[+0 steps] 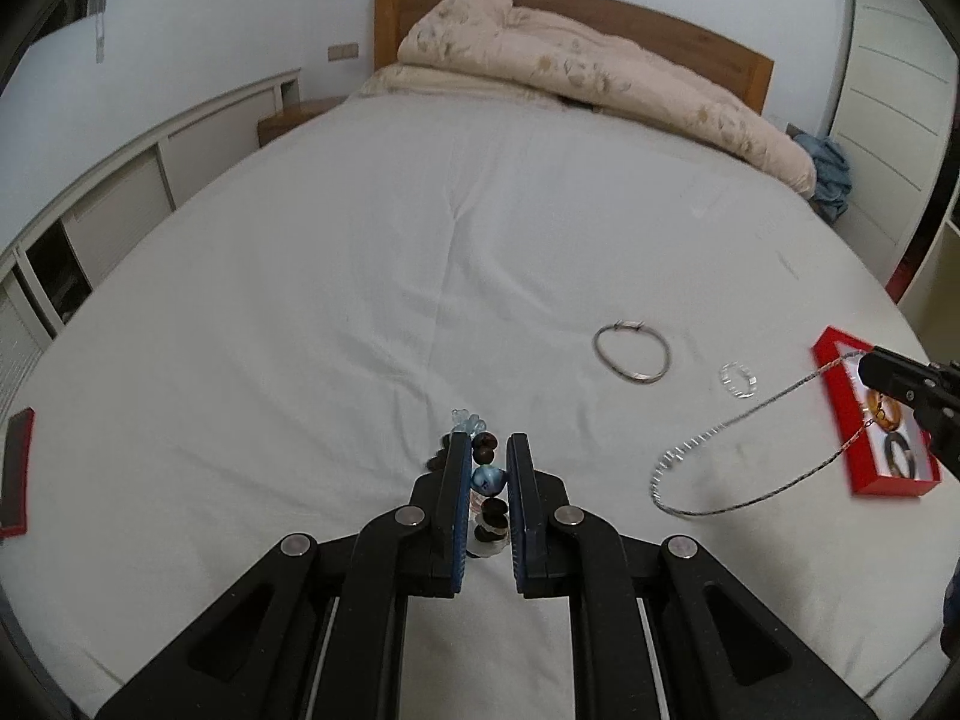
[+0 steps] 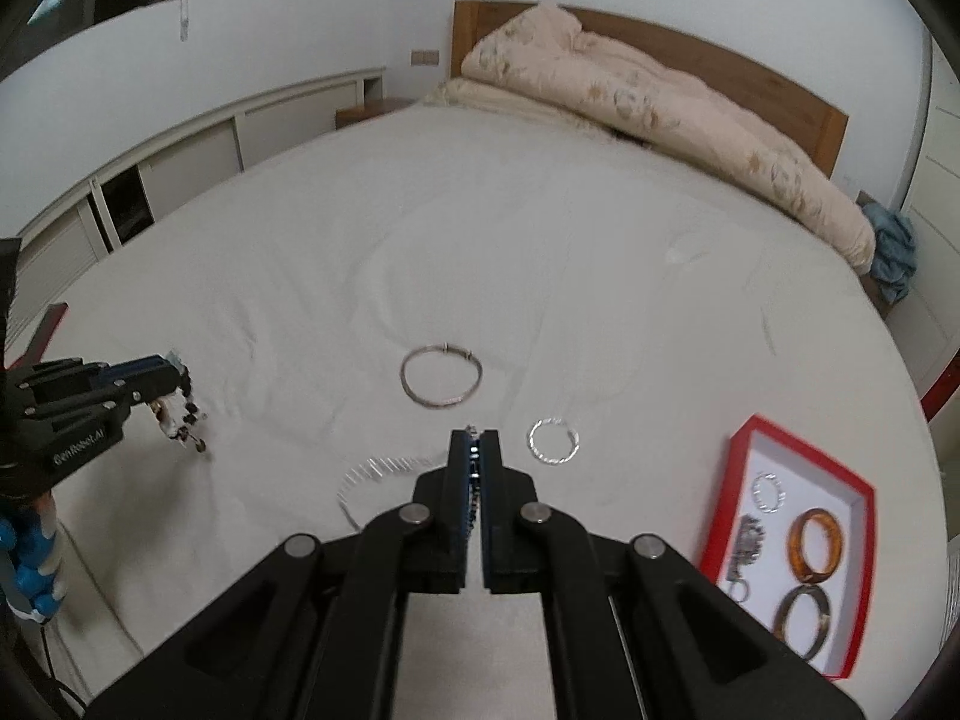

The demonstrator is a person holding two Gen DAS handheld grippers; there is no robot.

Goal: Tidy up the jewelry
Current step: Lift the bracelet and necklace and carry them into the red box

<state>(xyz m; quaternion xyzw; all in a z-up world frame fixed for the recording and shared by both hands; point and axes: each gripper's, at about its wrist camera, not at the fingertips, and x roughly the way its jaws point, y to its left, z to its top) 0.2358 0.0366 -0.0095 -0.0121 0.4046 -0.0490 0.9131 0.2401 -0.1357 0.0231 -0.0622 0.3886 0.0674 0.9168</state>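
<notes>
In the left wrist view my left gripper (image 1: 489, 441) is shut on a beaded bracelet (image 1: 486, 480) of dark brown, blue and clear beads, lifted above the white bed sheet (image 1: 360, 300). My right gripper (image 2: 474, 435) is shut on a thin silver chain (image 2: 384, 465), which hangs in a long loop (image 1: 690, 444) over the sheet. A silver bangle (image 2: 442, 375) and a small crystal ring bracelet (image 2: 554, 441) lie on the sheet ahead. The open red box (image 2: 810, 457) at the right holds an amber bangle (image 2: 816, 546), a dark bangle (image 2: 801, 621) and smaller silver pieces.
A red lid (image 1: 15, 474) lies at the bed's left edge. A folded beige quilt (image 1: 600, 60) rests against the wooden headboard (image 1: 720, 42). White cabinets (image 1: 120, 192) line the left wall and a blue cloth (image 1: 831, 180) sits at the far right.
</notes>
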